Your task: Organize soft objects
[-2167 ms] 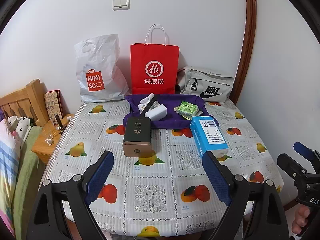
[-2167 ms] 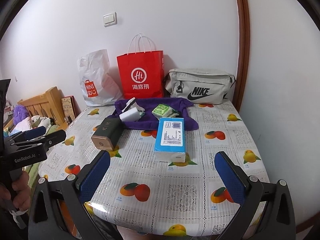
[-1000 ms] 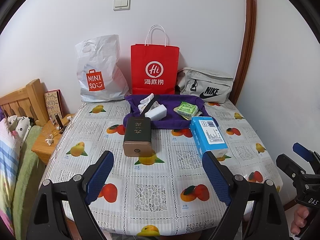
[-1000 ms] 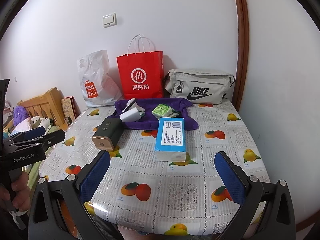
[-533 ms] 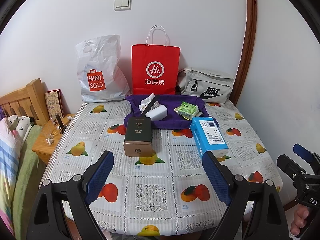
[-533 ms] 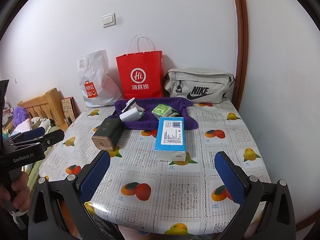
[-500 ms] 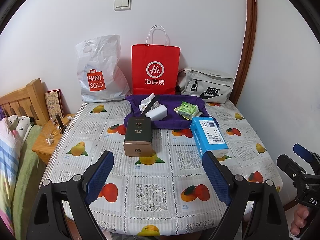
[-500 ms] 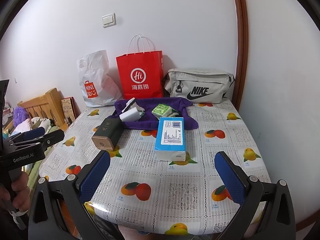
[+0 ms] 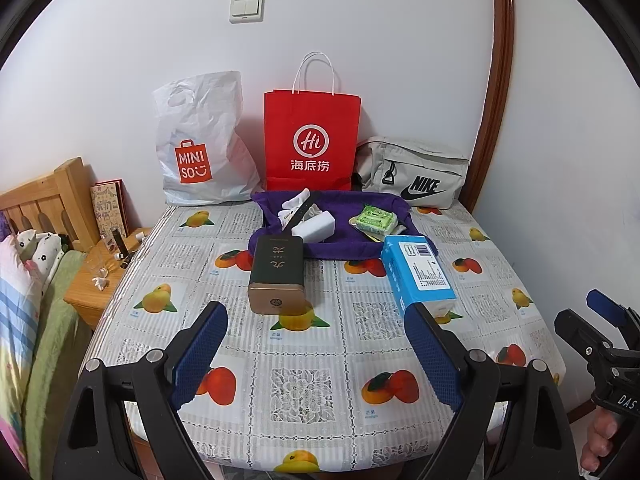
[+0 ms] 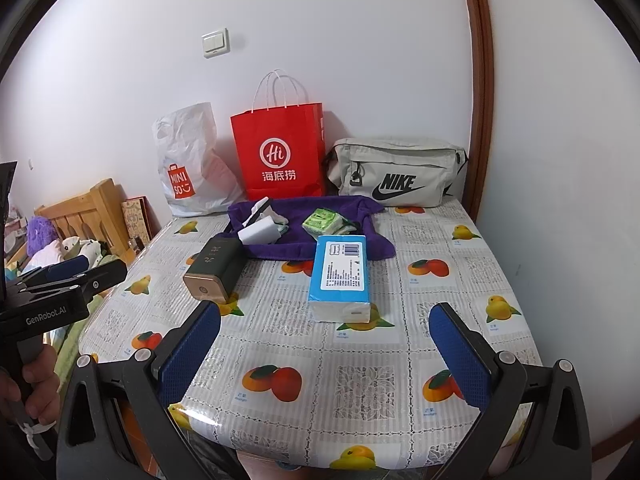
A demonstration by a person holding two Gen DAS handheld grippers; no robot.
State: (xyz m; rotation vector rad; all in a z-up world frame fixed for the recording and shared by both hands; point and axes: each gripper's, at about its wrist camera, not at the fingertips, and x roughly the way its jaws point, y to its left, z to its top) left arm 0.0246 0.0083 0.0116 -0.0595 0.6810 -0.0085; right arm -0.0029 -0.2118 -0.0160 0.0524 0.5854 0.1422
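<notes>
A purple cloth (image 9: 340, 244) (image 10: 340, 204) lies spread at the back of the table. On it are white socks (image 9: 294, 204), a white block (image 9: 318, 228) (image 10: 260, 232) and a green tissue pack (image 9: 374, 220) (image 10: 320, 220). A blue tissue pack (image 9: 418, 276) (image 10: 340, 276) and a dark box with a gold end (image 9: 276, 276) (image 10: 214, 270) lie in front of the cloth. My left gripper (image 9: 316, 356) is open and empty over the table's near edge. My right gripper (image 10: 324, 356) is open and empty, to the right of the left one.
A white Miniso bag (image 9: 200, 148), a red paper bag (image 9: 312, 140) and a grey Nike bag (image 9: 412, 176) stand against the back wall. A bed and a wooden nightstand (image 9: 96, 276) are left of the fruit-print table (image 9: 300, 392). A wall is close on the right.
Both grippers have barely shifted; nothing on the table has moved.
</notes>
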